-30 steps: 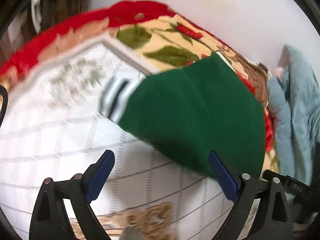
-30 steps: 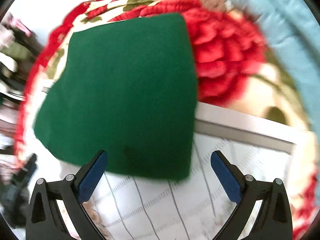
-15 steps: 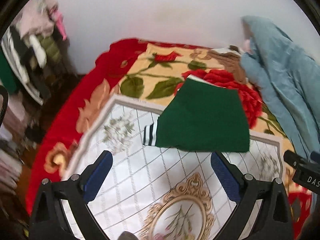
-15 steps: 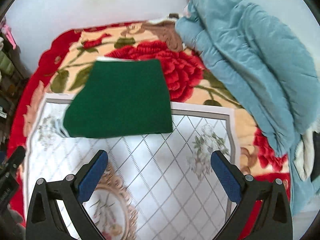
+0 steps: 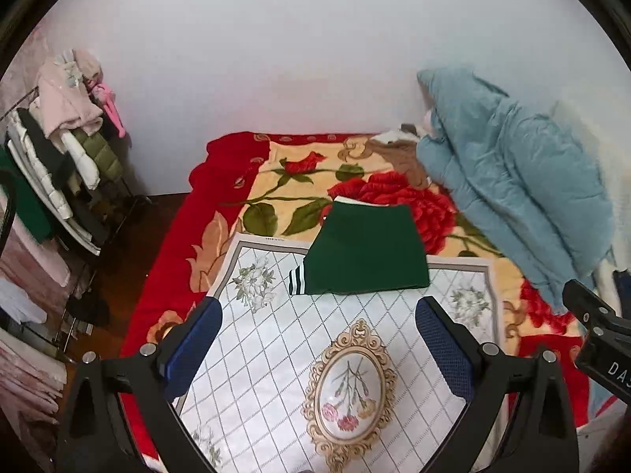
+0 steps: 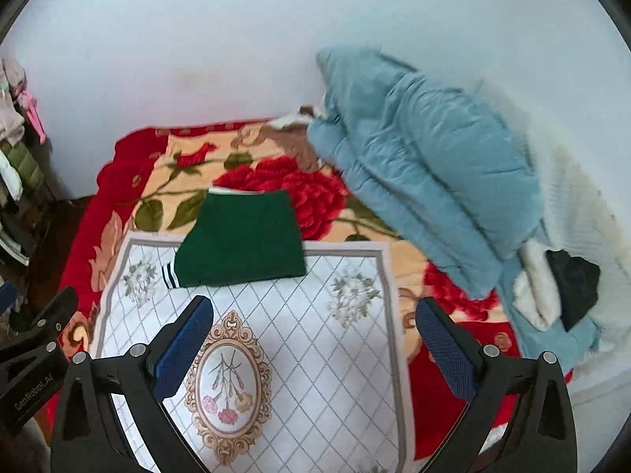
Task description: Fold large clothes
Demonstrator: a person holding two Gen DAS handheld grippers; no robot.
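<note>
Left wrist | floral blanket (image 5: 236, 181) | white wall (image 5: 276, 59) | clothes rack (image 5: 59, 165)

Plain white wall (image 5: 299, 59) behind bed (image 5: 236, 181) with red rose blanket. Dark wooden floor (image 5: 146, 236) at left, beside crowded clothes rack (image 5: 59, 149). Even, diffuse lighting.

Left gripper (image 5: 315, 329): jaws spread wide, blue pads (image 5: 194, 345) bare, held aloft, nothing gripped. Right gripper (image 6: 314, 329): likewise wide apart, empty, raised level beside the left.
</note>
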